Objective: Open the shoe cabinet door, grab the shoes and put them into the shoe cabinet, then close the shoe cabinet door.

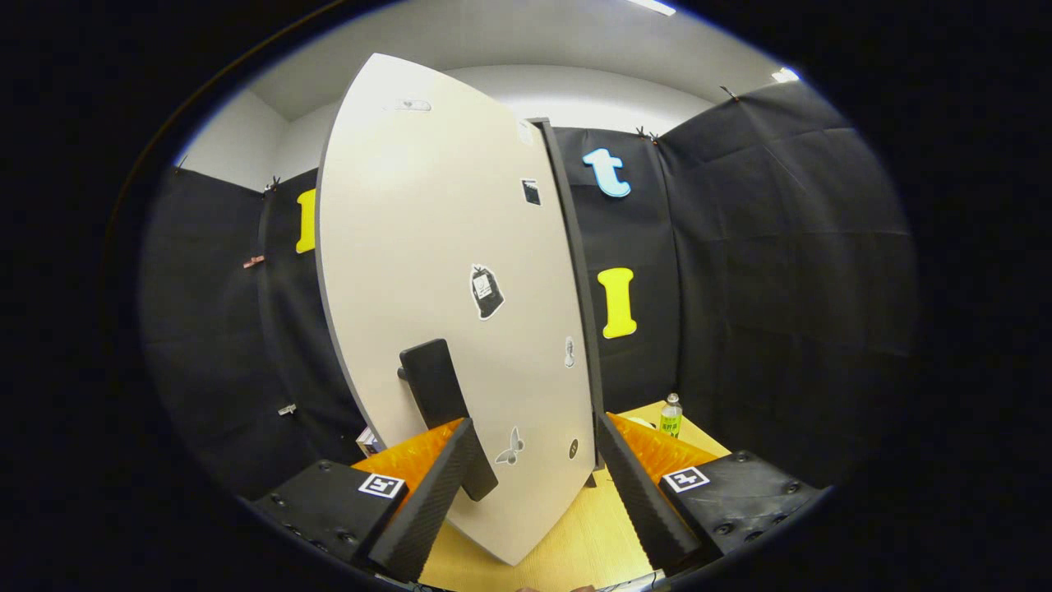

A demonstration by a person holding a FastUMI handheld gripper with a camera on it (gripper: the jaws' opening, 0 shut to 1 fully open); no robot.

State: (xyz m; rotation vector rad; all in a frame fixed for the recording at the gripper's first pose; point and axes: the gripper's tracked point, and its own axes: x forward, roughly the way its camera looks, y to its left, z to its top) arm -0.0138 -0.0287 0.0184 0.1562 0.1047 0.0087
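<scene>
The shoe cabinet door (444, 247) is a tall off-white panel with small stickers, standing close ahead on the wooden tabletop (575, 534). Its black bar handle (440, 395) runs down the lower part of the door. My gripper (538, 485) is open. The left finger (427, 501) sits just beside the handle's lower end, with the handle inside the gap. The right finger (645, 501) is near the door's right edge, where a dark cabinet side panel (575, 271) rises. I cannot tell how far the door is swung.
A small green-labelled water bottle (671, 415) stands on the tabletop beyond the right finger, near the black cloth wall (781, 288). Black cloth also hangs to the left of the door.
</scene>
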